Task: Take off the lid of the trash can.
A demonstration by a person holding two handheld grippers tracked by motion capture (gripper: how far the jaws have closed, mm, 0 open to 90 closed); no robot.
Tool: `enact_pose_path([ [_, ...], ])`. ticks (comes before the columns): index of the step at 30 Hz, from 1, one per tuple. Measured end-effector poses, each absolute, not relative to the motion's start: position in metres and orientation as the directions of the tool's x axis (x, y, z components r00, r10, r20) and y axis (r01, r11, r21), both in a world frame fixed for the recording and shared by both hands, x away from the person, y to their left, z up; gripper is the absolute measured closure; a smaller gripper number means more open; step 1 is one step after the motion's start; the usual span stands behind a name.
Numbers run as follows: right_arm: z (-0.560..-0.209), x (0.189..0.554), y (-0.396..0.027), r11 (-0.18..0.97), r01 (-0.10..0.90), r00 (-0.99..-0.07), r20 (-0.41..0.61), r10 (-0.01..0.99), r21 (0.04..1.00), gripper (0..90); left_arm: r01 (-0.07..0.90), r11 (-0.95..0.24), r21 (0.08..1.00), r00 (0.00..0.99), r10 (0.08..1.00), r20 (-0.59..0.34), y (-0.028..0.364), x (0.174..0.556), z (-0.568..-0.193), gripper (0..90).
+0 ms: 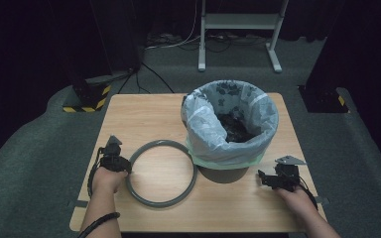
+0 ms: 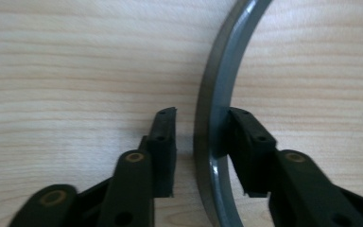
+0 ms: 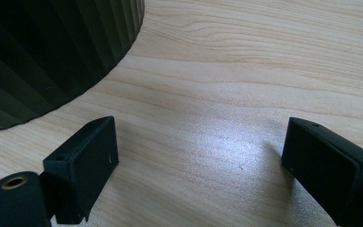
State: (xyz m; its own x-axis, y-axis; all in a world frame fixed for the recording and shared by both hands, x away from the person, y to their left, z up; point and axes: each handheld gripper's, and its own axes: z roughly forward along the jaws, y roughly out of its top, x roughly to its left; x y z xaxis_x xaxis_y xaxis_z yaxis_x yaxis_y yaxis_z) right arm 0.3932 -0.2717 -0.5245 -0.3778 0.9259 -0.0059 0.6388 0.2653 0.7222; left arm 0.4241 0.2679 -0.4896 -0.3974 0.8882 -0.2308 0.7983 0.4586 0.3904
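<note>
The ring (image 1: pixel 161 172), a grey hoop of smooth plastic, is lying flat on the wooden table (image 1: pixel 144 114), just left of the bin (image 1: pixel 230 126) and nearly touching its base. The bin is standing upright toward the right half of the table; its outer wall (image 3: pixel 47 56) is dark and ribbed with vertical ridges, and a pale, crinkled plastic bag (image 1: pixel 203 134) is lining it, folded over the rim and hanging down the sides. Something dark and crumpled (image 1: pixel 235 128) is sitting at the bottom of the bag; what it is cannot be made out.

The left gripper (image 1: pixel 115 154) is sitting at the ring's left edge. In the left gripper view the ring's band (image 2: pixel 220 94) is running between the two black jaws: the right-hand jaw is touching the band's inner face, while the other jaw is standing just off the outer face with a narrow gap, so the jaws are straddling the ring without clamping it.

The right gripper (image 1: pixel 270 179) is resting low over the table just right of the bin's base, its jaws spread wide with only bare light-grained wood (image 3: pixel 227 123) between them, holding nothing.
</note>
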Motion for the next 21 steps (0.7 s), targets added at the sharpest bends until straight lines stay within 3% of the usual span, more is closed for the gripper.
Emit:
enact_pose_path([
  [3, -0.525, 0.393, -0.272, 0.265, 0.638, -0.377, -0.006, 0.926, 0.723, 10.9, 0.799, 0.417, 0.433, -0.36, 0.909, -0.211, 0.267, 0.423, -0.482, 50.3],
  [14, -0.525, 0.393, -0.272, 0.263, 0.64, -0.373, -0.007, 0.928, 0.722, 10.5, 0.82, 0.174, 0.545, -0.12, 0.984, -0.134, 0.232, 0.415, -0.479, 32.8],
  [17, -0.525, 0.394, -0.272, 0.26, 0.64, -0.368, -0.009, 0.93, 0.723, 10.5, 0.75, 0.259, 0.608, -0.115, 0.957, -0.267, 0.214, 0.417, -0.478, 28.4],
  [21, -0.525, 0.393, -0.272, 0.253, 0.64, -0.357, -0.011, 0.934, 0.726, 11.9, 0.705, 0.262, 0.658, -0.035, 0.941, -0.338, 0.2, 0.414, -0.48, 24.0],
])
